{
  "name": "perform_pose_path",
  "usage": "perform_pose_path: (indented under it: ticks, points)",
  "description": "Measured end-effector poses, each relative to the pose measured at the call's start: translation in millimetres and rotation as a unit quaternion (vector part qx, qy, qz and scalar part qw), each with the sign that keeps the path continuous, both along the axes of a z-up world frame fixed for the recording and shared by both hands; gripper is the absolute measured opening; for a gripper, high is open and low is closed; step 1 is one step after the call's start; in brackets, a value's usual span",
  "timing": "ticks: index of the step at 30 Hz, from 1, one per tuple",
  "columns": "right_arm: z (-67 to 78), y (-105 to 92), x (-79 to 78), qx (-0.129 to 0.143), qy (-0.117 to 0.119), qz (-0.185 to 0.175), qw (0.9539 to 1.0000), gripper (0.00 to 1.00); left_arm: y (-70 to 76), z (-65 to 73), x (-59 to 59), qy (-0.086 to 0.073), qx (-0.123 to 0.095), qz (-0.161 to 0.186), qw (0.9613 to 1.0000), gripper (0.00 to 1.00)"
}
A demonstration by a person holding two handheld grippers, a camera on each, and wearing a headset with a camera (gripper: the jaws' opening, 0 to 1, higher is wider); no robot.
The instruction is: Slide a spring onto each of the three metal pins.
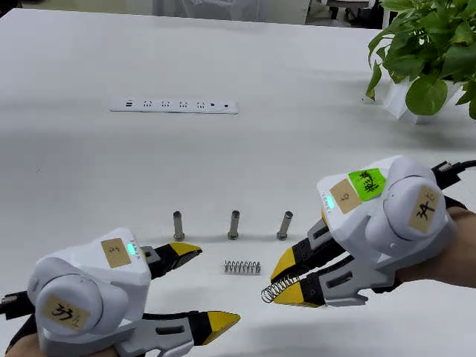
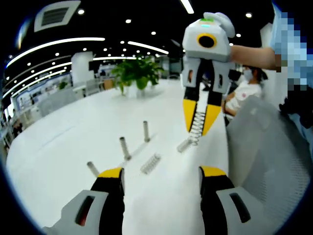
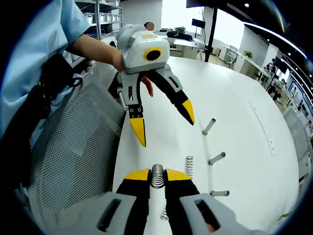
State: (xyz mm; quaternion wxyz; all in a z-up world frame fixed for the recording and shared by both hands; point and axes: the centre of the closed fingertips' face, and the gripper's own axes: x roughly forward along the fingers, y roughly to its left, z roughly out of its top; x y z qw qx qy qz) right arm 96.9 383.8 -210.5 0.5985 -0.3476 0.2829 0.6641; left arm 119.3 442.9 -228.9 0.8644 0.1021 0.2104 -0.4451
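On the table's near side, R gripper [image 1: 285, 279] pinches a spring [image 1: 274, 290], seemingly near its end. L gripper [image 1: 208, 286] gapes wide, empty. The pins [image 1: 234, 224] are all bare, and a spare spring [image 1: 242, 266] lies just in front of them. Step 1; next, line spring up over nearest pin.

Three pins [image 1: 233, 224] stand well apart; a loose spring [image 1: 242, 266] lies before them.

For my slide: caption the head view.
Right gripper holds a spring near three bare pins; left gripper open, second spring on table.
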Motion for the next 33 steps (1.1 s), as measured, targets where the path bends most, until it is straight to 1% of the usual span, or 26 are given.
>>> perform_pose_path:
  ticks: [4,5,6,7,8,9,12,14,16,18,21,25,27,28,29,31,32,33]
  points:
    - [-0.5,2.6,4.6,-0.007,0.000,0.009,0.9999,0.12,11.6,-3.4,2.9,0.009,-0.001,0.028,0.9996,0.76]
    - [-0.4,4.0,6.5,-0.008,0.001,0.011,0.9999,0.12,17.4,-5.1,5.0,0.011,0.002,0.047,0.9988,0.80]
    - [-0.5,5.2,7.8,-0.009,0.001,0.013,0.9999,0.12,21.2,-6.6,6.6,0.011,0.007,0.059,0.9982,0.87]
    - [-0.7,6.5,9.6,-0.011,0.001,0.014,0.9998,0.12,21.9,-7.5,5.9,0.011,0.006,0.058,0.9982,0.93]
    - [-0.9,8.7,12.7,-0.013,-0.001,0.017,0.9998,0.12,25.1,-8.7,6.2,0.012,0.007,0.066,0.9977,0.98]
    - [-0.6,10.3,15.0,-0.014,-0.002,0.018,0.9997,0.12,28.1,-9.5,6.4,0.013,0.008,0.070,0.9974,1.00]
    - [1.7,16.8,21.7,-0.016,-0.005,0.024,0.9996,0.12,34.9,-10.0,7.2,0.021,-0.001,0.087,0.9960,1.00]
    - [3.6,21.3,25.7,-0.018,-0.008,0.029,0.9994,0.12,37.4,-9.6,7.3,0.024,-0.006,0.091,0.9956,1.00]
    - [5.0,25.3,29.2,-0.023,-0.011,0.036,0.9990,0.12,39.7,-9.5,7.6,0.021,-0.005,0.093,0.9954,1.00]
    - [6.5,29.6,32.3,-0.027,-0.014,0.041,0.9987,0.12,42.8,-10.0,7.6,0.023,-0.004,0.096,0.9951,1.00]
    - [7.6,35.6,36.0,-0.034,-0.017,0.052,0.9979,0.12,47.0,-9.5,8.7,0.022,-0.008,0.101,0.9946,1.00]
    - [7.4,42.1,43.1,-0.044,-0.024,0.063,0.9967,0.12,51.8,-12.9,9.1,0.024,-0.006,0.105,0.9942,1.00]
    - [6.7,44.7,47.1,-0.057,-0.031,0.074,0.9952,0.12,53.7,-14.9,8.2,0.026,-0.004,0.104,0.9942,1.00]
    - [5.0,43.3,52.0,-0.078,-0.046,0.090,0.9918,0.12,54.9,-16.4,7.6,0.027,-0.001,0.104,0.9942,1.00]
    - [4.7,45.1,54.3,-0.084,-0.051,0.096,0.9905,0.12,55.0,-16.9,6.8,0.028,0.001,0.103,0.9943,1.00]
    - [6.9,53.2,58.0,-0.079,-0.044,0.097,0.9911,0.12,55.5,-18.3,5.2,0.028,0.004,0.099,0.9947,1.00]
    - [7.2,55.4,60.8,-0.081,-0.045,0.100,0.9906,0.12,55.9,-19.4,4.4,0.029,0.007,0.097,0.9948,1.00]
    - [7.3,58.3,67.7,-0.091,-0.055,0.110,0.9882,0.12,56.9,-22.1,3.2,0.032,0.012,0.094,0.9950,1.00]
